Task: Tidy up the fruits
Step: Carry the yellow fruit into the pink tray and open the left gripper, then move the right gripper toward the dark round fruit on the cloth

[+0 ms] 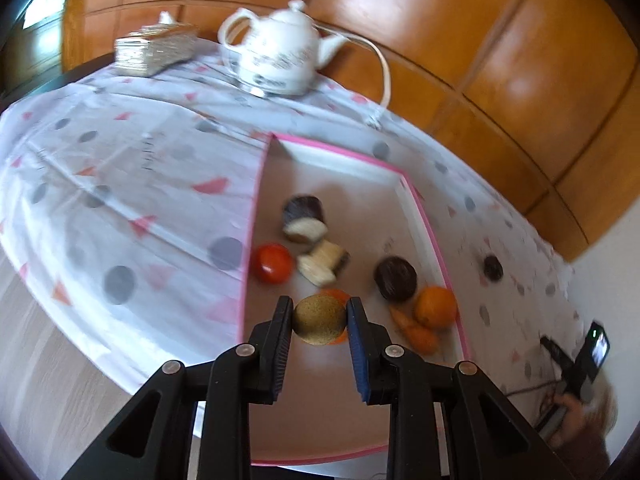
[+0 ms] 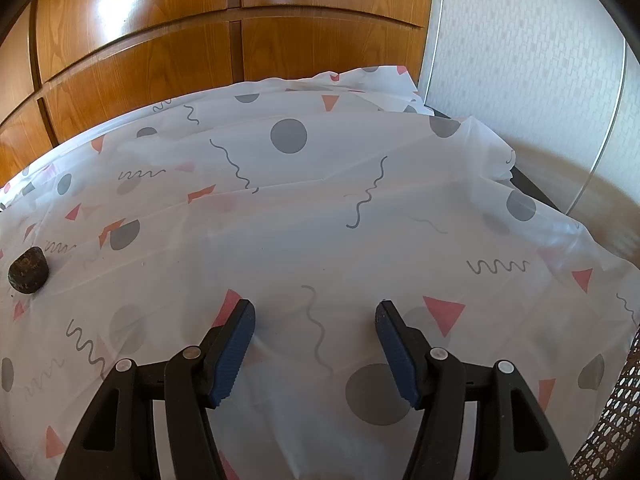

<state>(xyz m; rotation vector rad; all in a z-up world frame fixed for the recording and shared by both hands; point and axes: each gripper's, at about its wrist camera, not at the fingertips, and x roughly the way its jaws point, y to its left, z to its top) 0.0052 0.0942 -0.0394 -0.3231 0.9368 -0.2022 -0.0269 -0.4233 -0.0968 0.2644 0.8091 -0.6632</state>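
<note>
My left gripper (image 1: 319,312) is shut on a round brown-green fruit (image 1: 319,320) and holds it above the near part of a pink-rimmed tray (image 1: 434,236). In the tray lie a red tomato (image 1: 273,263), two cut dark-skinned pieces (image 1: 305,218) (image 1: 323,265), a dark round fruit (image 1: 395,278), an orange (image 1: 436,306) and a carrot (image 1: 414,330). Another orange fruit is mostly hidden behind the held one. A small dark fruit (image 1: 493,267) lies on the cloth right of the tray; it also shows in the right wrist view (image 2: 29,270). My right gripper (image 2: 315,312) is open and empty above the cloth.
A white teapot (image 1: 280,54) with a cord and a woven box (image 1: 154,50) stand at the table's far side. Wooden cabinets (image 2: 168,40) back the table. The patterned tablecloth (image 2: 320,208) drapes over the edges. A wicker chair (image 2: 612,412) is at the lower right.
</note>
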